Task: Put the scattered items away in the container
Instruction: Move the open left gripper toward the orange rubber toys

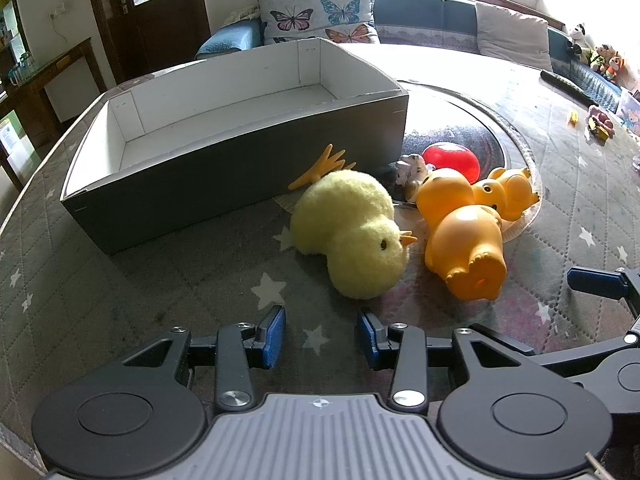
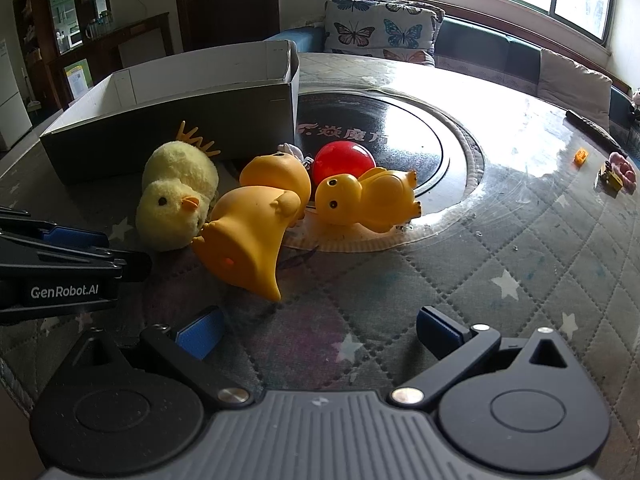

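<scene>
Quilted star-print cloth covers the round worktop point(image 1: 120, 300), with a dark glossy disc point(image 2: 380, 128) set in its middle and a sofa with butterfly cushions point(image 1: 316, 12) behind. Landmark: the open grey container point(image 1: 224, 160), white inside, nothing visible in it, standing on the cloth at the disc's edge. Lying against its near wall, the fluffy yellow chick point(image 1: 356, 232) is on its side, orange feet touching the wall. Just beside the chick, on the side away from the container, a large orange rubber duck point(image 1: 468, 248) lies tipped over, base toward the cameras. Beyond it, a smaller orange duck point(image 2: 368, 200) lies on its side at the disc's rim, with a red ball point(image 2: 344, 160) on the disc near the container's corner and a small white figure point(image 1: 412, 168) between ball and container, too small to identify. Left tongs point(image 1: 322, 332) hang released above the cloth, short of the chick, nothing between the blue pads. Right tongs point(image 2: 320, 334) gape wider, also released, short of the large duck. Small toys point(image 2: 612, 172) sit well apart from the container at the worktop's far edge.
</scene>
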